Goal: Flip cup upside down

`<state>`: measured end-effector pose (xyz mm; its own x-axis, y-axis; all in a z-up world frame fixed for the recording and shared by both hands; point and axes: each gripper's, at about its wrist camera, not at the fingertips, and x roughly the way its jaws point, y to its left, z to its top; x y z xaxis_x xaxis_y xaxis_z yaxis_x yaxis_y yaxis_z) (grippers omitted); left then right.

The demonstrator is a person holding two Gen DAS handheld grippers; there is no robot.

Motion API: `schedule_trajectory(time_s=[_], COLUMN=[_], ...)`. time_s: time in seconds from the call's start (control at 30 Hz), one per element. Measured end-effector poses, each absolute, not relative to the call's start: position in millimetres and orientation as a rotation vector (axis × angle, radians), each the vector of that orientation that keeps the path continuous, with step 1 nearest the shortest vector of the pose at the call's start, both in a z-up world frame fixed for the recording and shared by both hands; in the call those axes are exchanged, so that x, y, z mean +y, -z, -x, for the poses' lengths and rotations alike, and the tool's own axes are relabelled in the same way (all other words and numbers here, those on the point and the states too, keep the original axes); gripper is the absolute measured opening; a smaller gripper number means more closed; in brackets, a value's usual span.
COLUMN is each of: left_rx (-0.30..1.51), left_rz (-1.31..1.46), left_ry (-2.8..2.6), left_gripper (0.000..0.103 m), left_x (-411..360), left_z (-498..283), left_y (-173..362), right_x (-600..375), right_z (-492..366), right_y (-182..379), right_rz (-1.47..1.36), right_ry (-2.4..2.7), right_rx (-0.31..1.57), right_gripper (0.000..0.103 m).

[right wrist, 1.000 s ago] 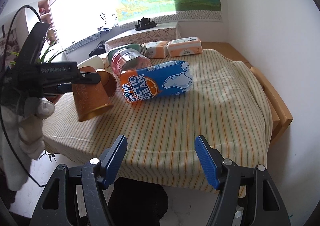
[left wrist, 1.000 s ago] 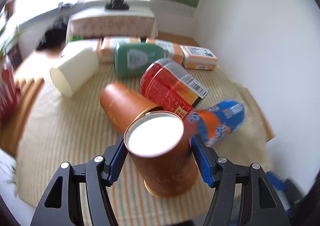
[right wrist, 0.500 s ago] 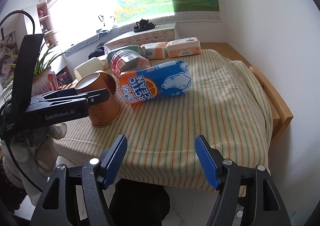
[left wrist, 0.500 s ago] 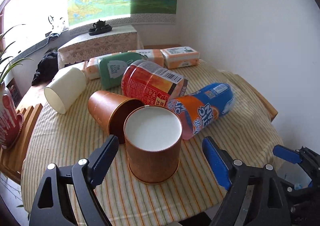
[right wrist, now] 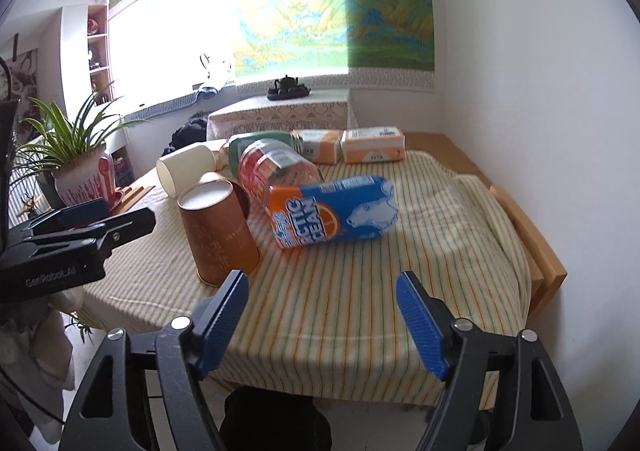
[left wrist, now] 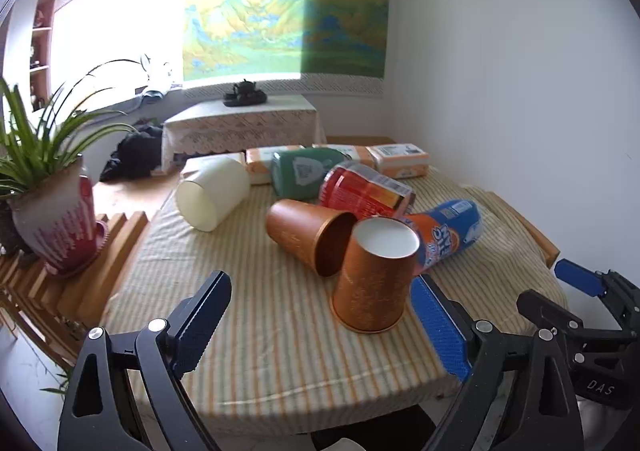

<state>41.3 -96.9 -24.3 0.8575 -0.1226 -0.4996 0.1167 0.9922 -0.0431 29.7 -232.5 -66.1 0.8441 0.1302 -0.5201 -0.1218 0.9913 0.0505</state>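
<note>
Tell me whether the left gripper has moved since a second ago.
Yes. The left gripper has let go of the upside-down brown cup and drawn back from it toward the striped tablecloth's near edge, jaws open.

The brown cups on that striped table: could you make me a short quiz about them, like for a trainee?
1. True or false: the near brown cup stands mouth-down on the cloth.
2. The second brown cup is: A) lying on its side, B) upright, C) stacked on the first.
3. Fill in: the left gripper is ____, holding nothing.

Key: 1 true; 2 A; 3 open.
</note>
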Motion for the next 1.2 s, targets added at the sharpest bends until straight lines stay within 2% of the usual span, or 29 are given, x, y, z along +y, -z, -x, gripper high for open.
schedule_trajectory(time_s=[0.13, 0.27, 0.6, 1.2], left_rx=[0.474, 0.437, 0.405, 0.357], left_rz=[0.030, 0.040, 0.051, 0.075], left_ry=[0.092, 0.052, -0.023, -0.085], left_gripper=[0.097, 0.098, 0.102, 0.102], left_x=[-82.4, -71.9, -49.6, -34.4], left_z=[-22.3, -5.1, 15.8, 23.5], left_y=[16.8, 11.1, 11.8, 8.0], right_x=[-220.4, -216.6, -213.1, -210.7], right_z=[-24.4, -19.9, -8.6, -0.3], right_y=[57.7, 51.6, 41.8, 46.7], right_rz=[-0.009, -0.051, -0.070, -0.080], right_ry=[-0.121, -0.109, -0.050, -0.016], right_rx=[0.487, 0.438, 0.342, 0.328], right_gripper=[0.077, 0.087, 0.092, 0.095])
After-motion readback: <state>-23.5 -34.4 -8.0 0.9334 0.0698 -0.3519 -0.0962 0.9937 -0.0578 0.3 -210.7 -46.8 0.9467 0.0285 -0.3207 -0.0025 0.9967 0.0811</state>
